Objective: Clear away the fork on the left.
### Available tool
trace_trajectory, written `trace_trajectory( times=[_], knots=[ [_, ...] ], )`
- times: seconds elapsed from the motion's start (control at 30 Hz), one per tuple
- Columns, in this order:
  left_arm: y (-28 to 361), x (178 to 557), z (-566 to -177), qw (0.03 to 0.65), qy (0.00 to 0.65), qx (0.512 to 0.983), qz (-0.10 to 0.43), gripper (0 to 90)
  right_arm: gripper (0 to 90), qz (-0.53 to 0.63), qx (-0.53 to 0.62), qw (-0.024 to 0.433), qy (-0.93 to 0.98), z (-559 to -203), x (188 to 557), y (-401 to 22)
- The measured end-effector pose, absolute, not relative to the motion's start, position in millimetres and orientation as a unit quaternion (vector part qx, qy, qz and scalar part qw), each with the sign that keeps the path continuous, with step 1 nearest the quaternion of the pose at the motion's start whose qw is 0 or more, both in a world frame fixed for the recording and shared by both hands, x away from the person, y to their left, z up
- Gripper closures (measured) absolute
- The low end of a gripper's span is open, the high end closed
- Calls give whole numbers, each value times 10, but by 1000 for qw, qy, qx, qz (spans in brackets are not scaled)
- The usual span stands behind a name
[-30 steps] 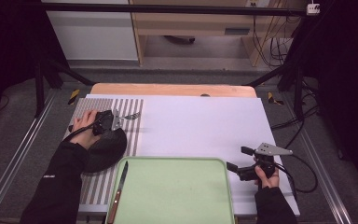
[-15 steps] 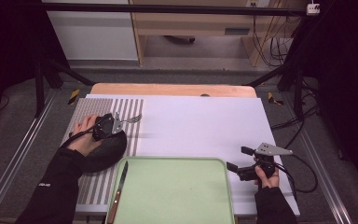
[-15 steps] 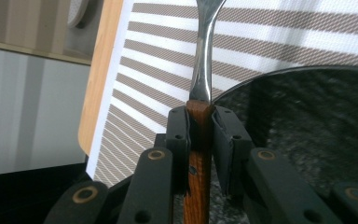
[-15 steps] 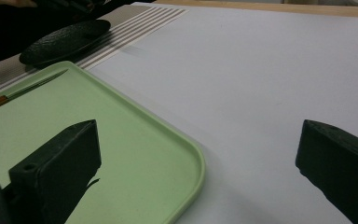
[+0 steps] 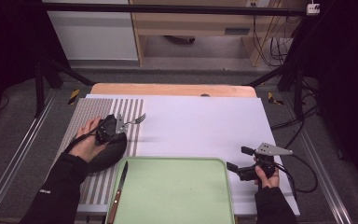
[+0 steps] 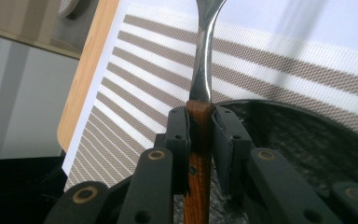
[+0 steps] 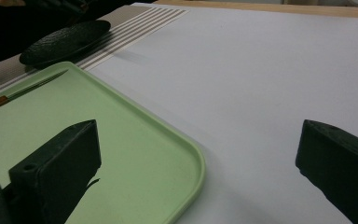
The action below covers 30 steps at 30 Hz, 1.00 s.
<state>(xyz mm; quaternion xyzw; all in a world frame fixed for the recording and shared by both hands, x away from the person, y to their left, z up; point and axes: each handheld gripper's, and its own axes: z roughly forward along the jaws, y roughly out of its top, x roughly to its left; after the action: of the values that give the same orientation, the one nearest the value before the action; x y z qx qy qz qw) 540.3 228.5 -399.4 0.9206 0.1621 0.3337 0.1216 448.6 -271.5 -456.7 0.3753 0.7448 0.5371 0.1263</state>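
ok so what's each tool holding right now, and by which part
The left tool grips a fork by its wooden handle, just below the metal neck. The right tool is open and holds nothing.

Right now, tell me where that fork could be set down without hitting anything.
The white sheet is bare between the striped mat and the right tongs, beyond the green tray. The tray is bare right of the knife. It is crowded at the left, where the left tongs hold the fork over the black plate.
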Motion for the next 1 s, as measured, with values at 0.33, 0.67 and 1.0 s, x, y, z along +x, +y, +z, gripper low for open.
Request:
trace_trajectory(
  times=[0.33,0.67,1.0],
  knots=[
    [2194,5213,-3910,144,177,920,319,766,6,537,375,127,745,-4571,4488,-2712],
    [2161,5062,-3905,159,204,920,293,766,6,537,375,127,745,-4569,4487,-2712],
    [2096,4885,-3834,178,238,914,276,766,6,537,375,128,745,-4567,4485,-2710]
  ],
)
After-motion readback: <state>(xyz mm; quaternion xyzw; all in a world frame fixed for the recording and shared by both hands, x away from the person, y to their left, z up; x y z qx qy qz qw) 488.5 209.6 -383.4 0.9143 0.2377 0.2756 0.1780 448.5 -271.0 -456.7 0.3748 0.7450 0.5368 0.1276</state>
